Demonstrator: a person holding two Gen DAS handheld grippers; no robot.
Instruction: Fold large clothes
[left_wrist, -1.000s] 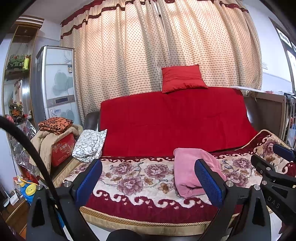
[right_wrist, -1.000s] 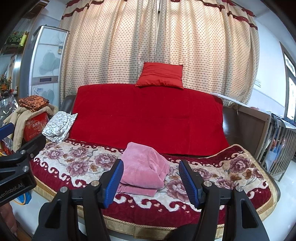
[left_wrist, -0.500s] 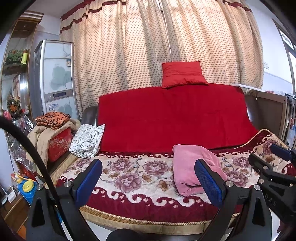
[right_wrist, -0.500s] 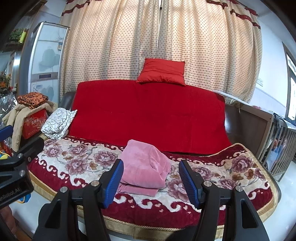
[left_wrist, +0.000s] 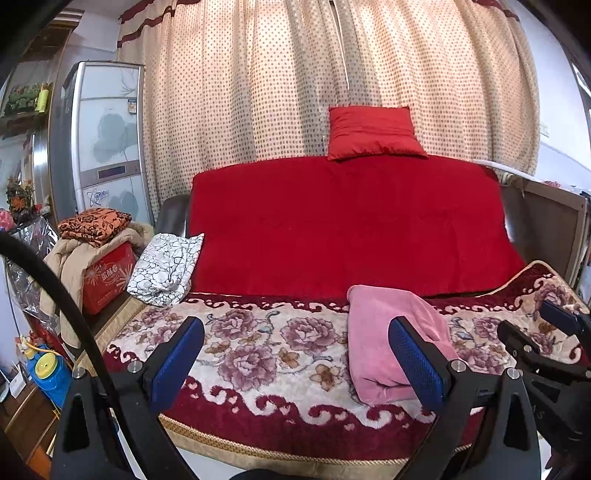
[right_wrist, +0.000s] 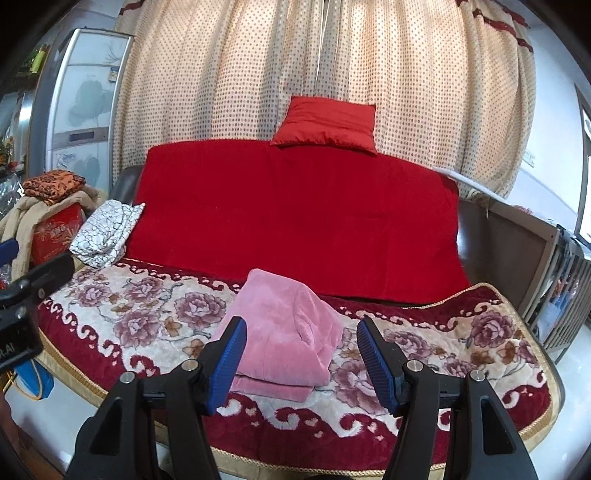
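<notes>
Nearest to us, our left gripper stands wide, nothing between its blue pads, and our right gripper is also spread apart and empty, both held in the air short of the sofa's front edge. Just beyond them lies the flowered blanket that covers the seat, with a gold trim along its front. On it, right of the middle, rests the pink garment, bunched and partly folded; it shows between the right gripper's fingers but is not touched by them. Behind the seat a red cover drapes the sofa back, and a black-and-white patterned cloth leans at its left end. Beside that stands a red box under a beige coat, topped by an orange folded cloth. A red cushion sits on top of the sofa back, before a dotted curtain. Far left rises a tall white cabinet.
</notes>
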